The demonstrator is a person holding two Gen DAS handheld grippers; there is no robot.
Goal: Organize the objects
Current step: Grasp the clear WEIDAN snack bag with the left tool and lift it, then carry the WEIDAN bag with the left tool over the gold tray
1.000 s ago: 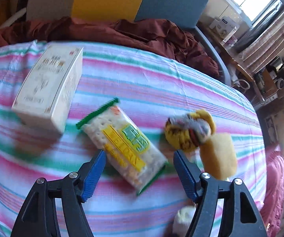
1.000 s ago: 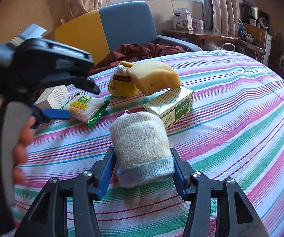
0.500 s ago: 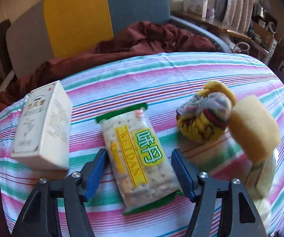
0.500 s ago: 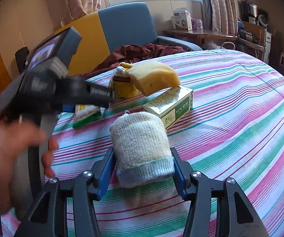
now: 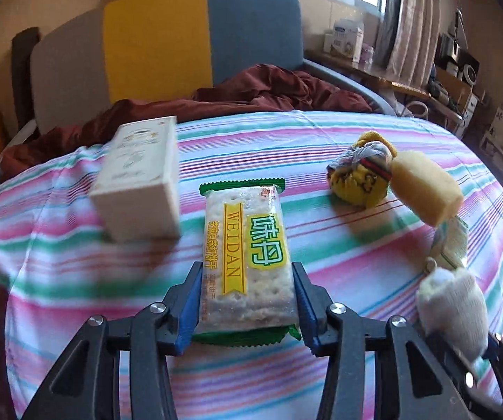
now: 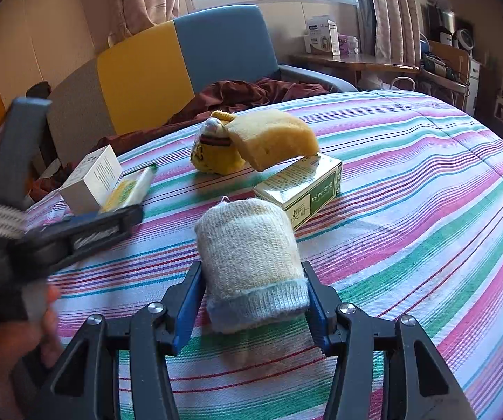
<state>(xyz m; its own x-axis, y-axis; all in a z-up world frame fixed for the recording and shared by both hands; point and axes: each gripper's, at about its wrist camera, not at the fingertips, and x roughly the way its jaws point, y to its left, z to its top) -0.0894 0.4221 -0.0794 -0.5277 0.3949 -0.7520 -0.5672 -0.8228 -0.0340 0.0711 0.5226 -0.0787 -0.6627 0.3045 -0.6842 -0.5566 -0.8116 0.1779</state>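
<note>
My left gripper (image 5: 246,301) has its blue pads against both sides of a WEIDAN cracker packet (image 5: 244,259) lying on the striped cloth. My right gripper (image 6: 251,301) is shut on a rolled white sock (image 6: 251,262) and holds it just above the cloth; the sock also shows in the left wrist view (image 5: 454,311). A cream box (image 5: 139,178) lies left of the packet. A yellow rolled sock (image 5: 360,178) and a yellow sponge (image 5: 426,189) sit to the right. The sponge (image 6: 272,138) leans on a green box (image 6: 304,189).
The striped cloth (image 6: 426,210) covers a round table. A yellow, blue and grey armchair (image 5: 188,35) with a dark red blanket (image 5: 269,87) stands behind it. A wooden side table (image 6: 356,59) with boxes is at the window.
My left gripper has swung round in line with the cracker packet, moved in over its near end and closed its pads onto it. The right gripper and white sock have not moved.
</note>
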